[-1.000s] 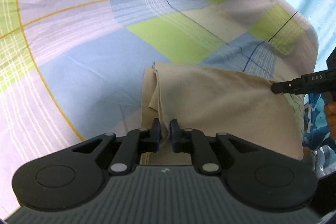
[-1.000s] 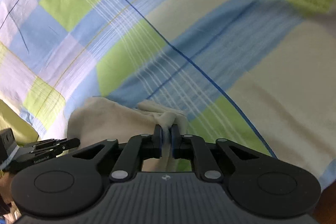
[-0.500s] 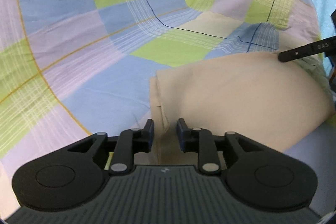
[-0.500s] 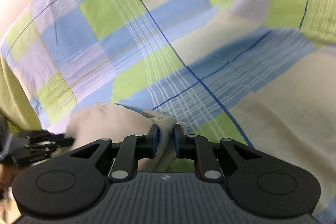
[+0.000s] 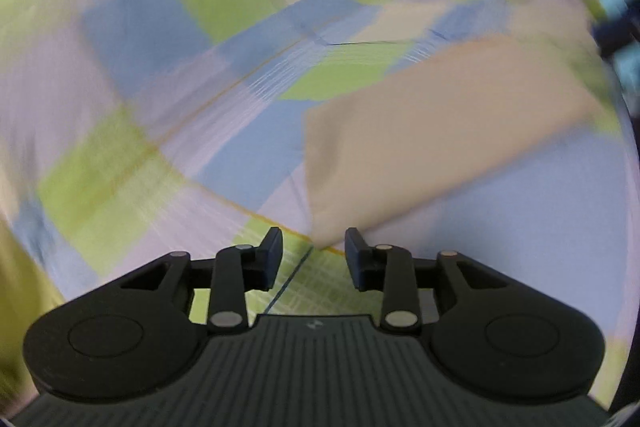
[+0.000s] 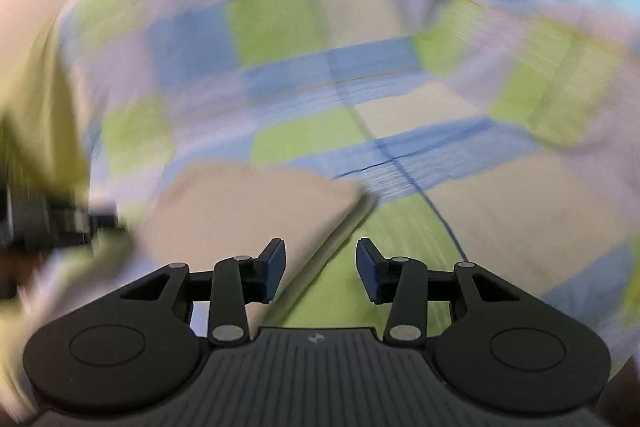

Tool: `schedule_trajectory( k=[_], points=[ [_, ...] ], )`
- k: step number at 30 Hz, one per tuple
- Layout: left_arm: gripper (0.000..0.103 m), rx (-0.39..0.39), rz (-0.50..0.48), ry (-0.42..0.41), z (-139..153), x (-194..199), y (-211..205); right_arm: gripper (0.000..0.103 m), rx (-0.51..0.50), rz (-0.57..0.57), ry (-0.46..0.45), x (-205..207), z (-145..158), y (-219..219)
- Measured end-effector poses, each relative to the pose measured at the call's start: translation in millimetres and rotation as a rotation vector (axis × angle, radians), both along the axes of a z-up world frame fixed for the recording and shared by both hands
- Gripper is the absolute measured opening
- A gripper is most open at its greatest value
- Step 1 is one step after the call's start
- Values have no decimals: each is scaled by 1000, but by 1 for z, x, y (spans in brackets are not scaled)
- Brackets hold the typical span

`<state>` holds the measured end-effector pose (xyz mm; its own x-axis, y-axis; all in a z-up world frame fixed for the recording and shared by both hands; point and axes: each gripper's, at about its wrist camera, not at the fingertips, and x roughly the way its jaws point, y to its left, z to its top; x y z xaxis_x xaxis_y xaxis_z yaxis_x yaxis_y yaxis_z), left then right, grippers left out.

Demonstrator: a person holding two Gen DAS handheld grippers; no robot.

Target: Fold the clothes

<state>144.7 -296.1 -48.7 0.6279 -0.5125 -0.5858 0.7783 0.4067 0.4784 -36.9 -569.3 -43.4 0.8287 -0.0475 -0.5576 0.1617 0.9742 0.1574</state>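
the beige cloth garment, folded into a flat rectangular pad (image 5: 440, 131), lay on the bed's checked sheet of blue, green, lilac and cream squares (image 5: 200, 75), near the edge closest to me. my left gripper (image 5: 313, 259) had its jaws partway apart and opening, with only the garment's near corner just ahead of the gap and nothing pressed between the pads. my right gripper (image 6: 320, 269) was the same: jaws partway apart and opening, the garment's (image 6: 248, 211) edge running past the left finger, no grip on it that i could see.

my worry was the release itself. both views were badly smeared, so the hands were travelling while the jaws let go; if a pad dragged on the top layer, i judged it could pull the fold open or skew the pad. the garment also sat close to the bed's edge, and a snagged corner might slide it off.

the left view showed the garment's full outline and the dark tip of the other gripper (image 5: 616, 31) at its far right, apart from the cloth. the right view showed instead the garment's layered side edge and the blurred black left gripper (image 6: 60, 223) beside its left end; touching or not, i couldn't tell.
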Motion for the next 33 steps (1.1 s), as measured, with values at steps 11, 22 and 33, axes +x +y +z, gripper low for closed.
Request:
schedule_trajectory(
  k=[11,22,33],
  points=[
    [33,308,-388,-408,-53,-47,-26,44,-558,297,173,8,-30,98],
    [5,442,-436,-447,-73,-11,-49,43,-876,437,137,26,-68,132],
    [5,434,-324,-182,-37,-83,-43,10,-899,361,195,17,-70,95]
  ],
)
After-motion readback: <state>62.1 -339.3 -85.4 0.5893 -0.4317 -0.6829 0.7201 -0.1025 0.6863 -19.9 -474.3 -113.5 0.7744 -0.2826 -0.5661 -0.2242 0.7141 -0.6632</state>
